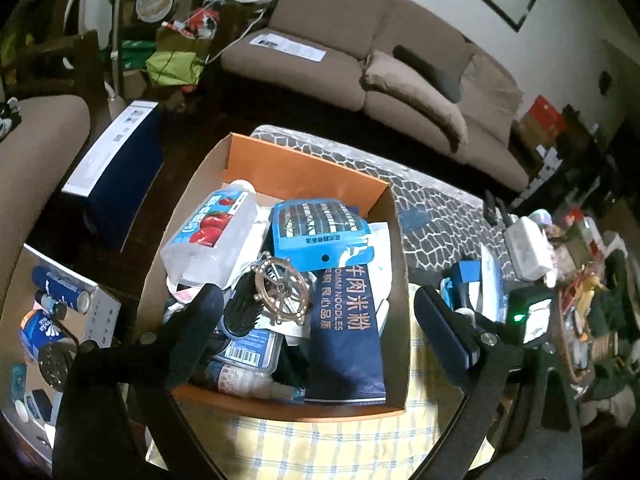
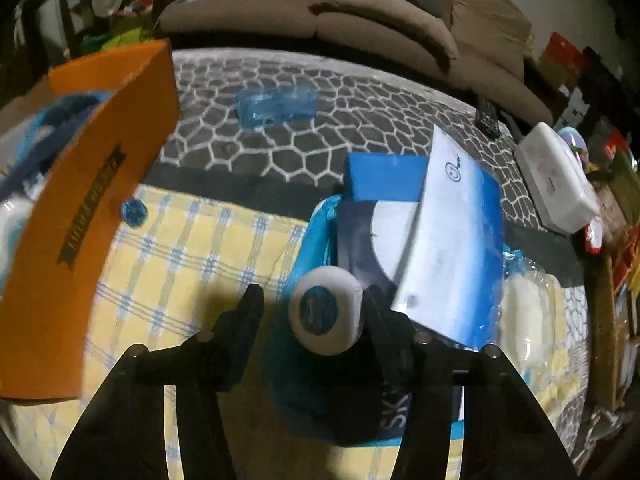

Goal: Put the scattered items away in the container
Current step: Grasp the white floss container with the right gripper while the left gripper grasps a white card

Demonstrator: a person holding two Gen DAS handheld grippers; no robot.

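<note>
While the left gripper (image 1: 316,308) hangs over the box (image 1: 280,156) with its jaws spread wide and nothing between them, the right gripper (image 2: 312,308) works low over the checked cloth (image 2: 192,248), jaws spread around a small white jar (image 2: 326,316).

The jar sits between the right fingers but off-centre, hard against the right-hand finger and well clear of the left-hand one. If the jaws close from here, the left finger would likely shove the jar sideways before any grip forms, and a round jar may roll or pop forward out of the jaws. It also seems to rest on the edge of a dark pack (image 2: 360,240) rather than on flat cloth, so it may tip as it is squeezed.

The box lies to the left of the right jaws, its orange wall near. It is already heaped: a bottle (image 1: 212,236), a noodle pack (image 1: 344,332) and a wheel ornament (image 1: 280,292) lie directly ahead of the left jaws. A jar dropped on that pile could bounce or roll out over the low near wall.

Other loose things remain ahead of the right jaws: a blue-white pouch (image 2: 444,240) and a clear blue wrapper (image 2: 276,106) farther off.
</note>
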